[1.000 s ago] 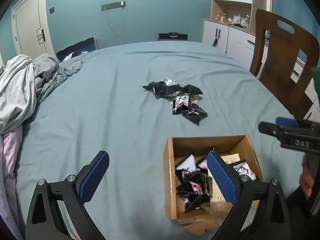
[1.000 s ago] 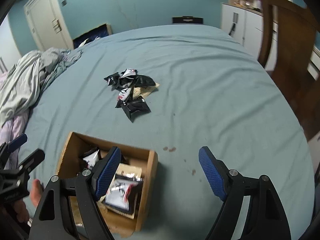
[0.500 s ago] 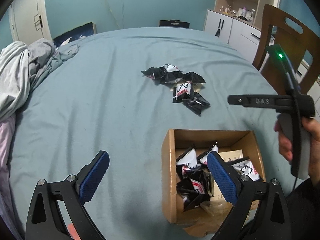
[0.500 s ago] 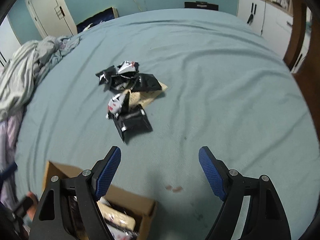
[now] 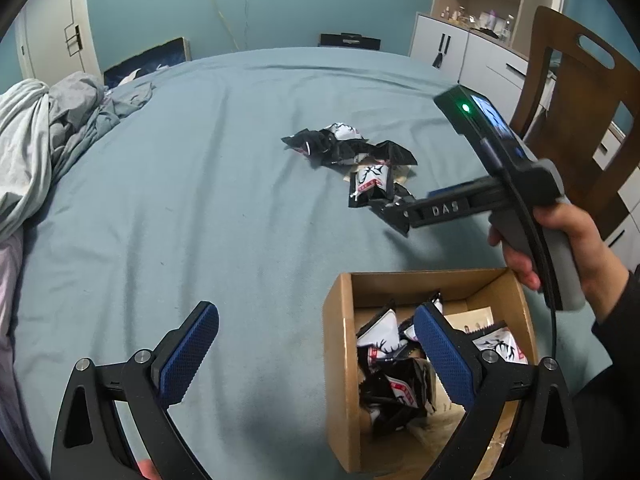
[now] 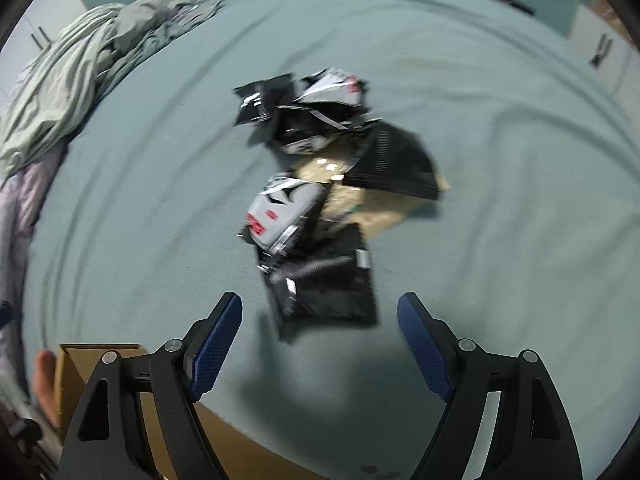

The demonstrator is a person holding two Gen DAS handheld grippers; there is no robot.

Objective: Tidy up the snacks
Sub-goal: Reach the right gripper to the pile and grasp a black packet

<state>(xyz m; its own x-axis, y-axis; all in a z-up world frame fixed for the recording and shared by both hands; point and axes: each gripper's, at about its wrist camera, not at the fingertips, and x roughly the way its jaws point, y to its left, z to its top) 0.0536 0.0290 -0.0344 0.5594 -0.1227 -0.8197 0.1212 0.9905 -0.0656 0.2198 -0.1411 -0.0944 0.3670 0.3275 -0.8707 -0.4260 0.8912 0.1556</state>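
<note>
A pile of black and white snack packets [image 5: 360,168] lies on the blue bed sheet; it also shows in the right wrist view [image 6: 320,200]. A cardboard box [image 5: 340,340] at the near right holds several packets [image 5: 384,356]. My right gripper [image 6: 320,320] is open and empty, just short of the nearest black packet [image 6: 324,288]; it also shows from the side in the left wrist view [image 5: 404,210]. My left gripper [image 5: 316,336] is open and empty, hovering over the box's left wall.
Crumpled grey bedding [image 5: 44,136] lies at the left edge of the bed. A wooden chair [image 5: 572,120] and white cabinets [image 5: 460,52] stand to the right. The box corner [image 6: 96,364] shows at the lower left of the right wrist view.
My right gripper has moved forward from above the box to the snack pile, still open. My left gripper has stayed by the box.
</note>
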